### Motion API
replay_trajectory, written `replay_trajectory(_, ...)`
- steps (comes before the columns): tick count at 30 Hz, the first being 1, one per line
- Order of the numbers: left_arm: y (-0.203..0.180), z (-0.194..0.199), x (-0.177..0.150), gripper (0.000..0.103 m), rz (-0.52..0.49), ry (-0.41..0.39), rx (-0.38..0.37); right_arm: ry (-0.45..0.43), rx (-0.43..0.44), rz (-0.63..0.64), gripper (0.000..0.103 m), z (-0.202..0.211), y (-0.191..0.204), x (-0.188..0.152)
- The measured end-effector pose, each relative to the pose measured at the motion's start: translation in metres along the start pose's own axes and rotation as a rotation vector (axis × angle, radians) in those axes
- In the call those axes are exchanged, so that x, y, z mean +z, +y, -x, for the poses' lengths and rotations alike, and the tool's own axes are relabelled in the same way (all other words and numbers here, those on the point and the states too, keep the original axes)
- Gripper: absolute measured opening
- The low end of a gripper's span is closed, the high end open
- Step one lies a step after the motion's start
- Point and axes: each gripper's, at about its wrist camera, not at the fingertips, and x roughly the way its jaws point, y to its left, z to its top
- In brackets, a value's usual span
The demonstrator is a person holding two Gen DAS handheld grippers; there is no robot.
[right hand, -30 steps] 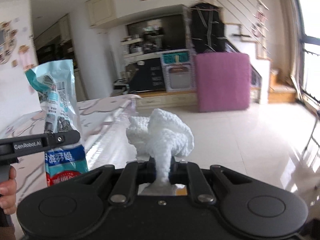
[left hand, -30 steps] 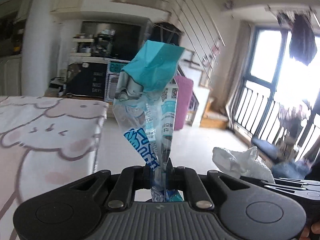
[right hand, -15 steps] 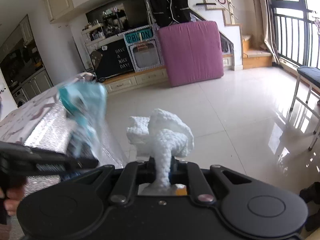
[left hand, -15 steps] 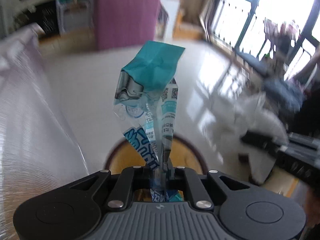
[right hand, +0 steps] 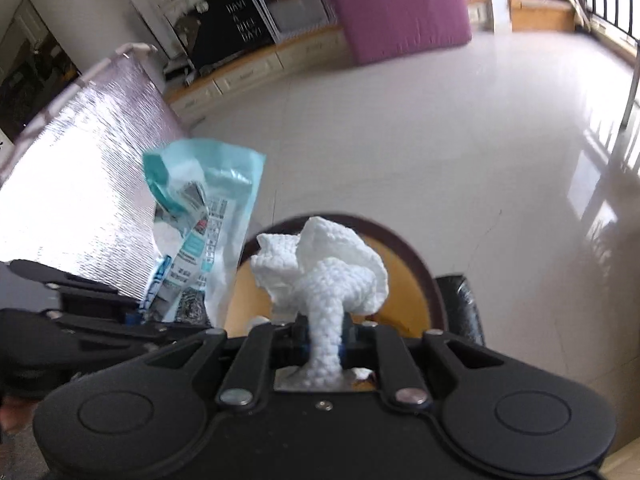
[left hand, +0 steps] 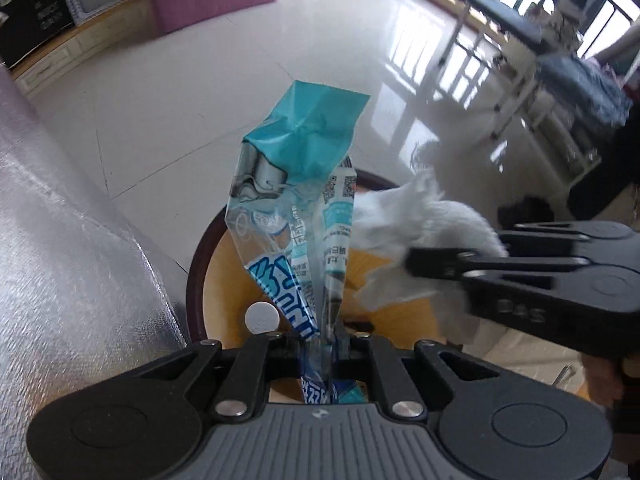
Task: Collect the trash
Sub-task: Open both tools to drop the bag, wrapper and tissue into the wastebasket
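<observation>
A teal and clear snack wrapper (left hand: 296, 184) stands up from my left gripper (left hand: 320, 336), which is shut on its lower end. A crumpled white tissue (right hand: 324, 264) is still pinched between the pads of my right gripper (right hand: 326, 336), whose jaws are opening. Both grippers point steeply down over a round bin (left hand: 194, 272) with a dark brown rim and a yellow inside. In the left wrist view the right gripper (left hand: 436, 268) reaches in from the right with the tissue (left hand: 420, 224). In the right wrist view the wrapper (right hand: 200, 216) is at left.
A silver foil-covered table side (left hand: 80, 240) stands close on the left of the bin. A small white disc (left hand: 262, 317) lies inside the bin. A black object (right hand: 460, 308) sits by the bin's right rim. Glossy white floor (right hand: 440, 140) stretches to a purple mattress (right hand: 400, 4).
Both grippers have dropped and tipped downward, from facing the room to pointing at the bin. The wrapper and tissue came along, and the two grippers moved closer together.
</observation>
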Motion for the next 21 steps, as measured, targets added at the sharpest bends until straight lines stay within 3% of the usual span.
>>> replay_trajectory(3, 0.001, -0.011, -0.001, 0.012, -0.035, 0.041, 0.011, 0.030, -0.011, -0.015, 0.043, -0.019, -0.011, -0.006)
replay_trajectory(8, -0.004, -0.034, 0.008, 0.012, -0.085, 0.089, 0.006, 0.009, -0.035, -0.053, 0.046, -0.017, -0.024, 0.005)
replay_trajectory(12, -0.007, -0.049, 0.023, 0.013, 0.004, 0.080, -0.133, -0.035, -0.059, -0.084, 0.046, -0.007, -0.034, 0.010)
replay_trajectory(14, -0.004, -0.057, 0.027, 0.023, 0.071, 0.073, -0.199, -0.065, -0.057, -0.121, 0.046, 0.000, -0.040, 0.014)
replay_trajectory(15, -0.004, -0.060, 0.026, 0.041, 0.090, 0.079, -0.210, -0.078, -0.059, -0.135, 0.046, 0.006, -0.046, 0.013)
replay_trajectory(17, 0.000, -0.070, 0.020, 0.062, 0.113, 0.128, -0.187, -0.094, -0.074, -0.148, 0.046, 0.011, -0.052, 0.014)
replay_trajectory(21, 0.002, -0.084, 0.008, 0.060, 0.095, 0.217, -0.079, -0.085, -0.079, -0.147, 0.046, 0.009, -0.055, 0.010)
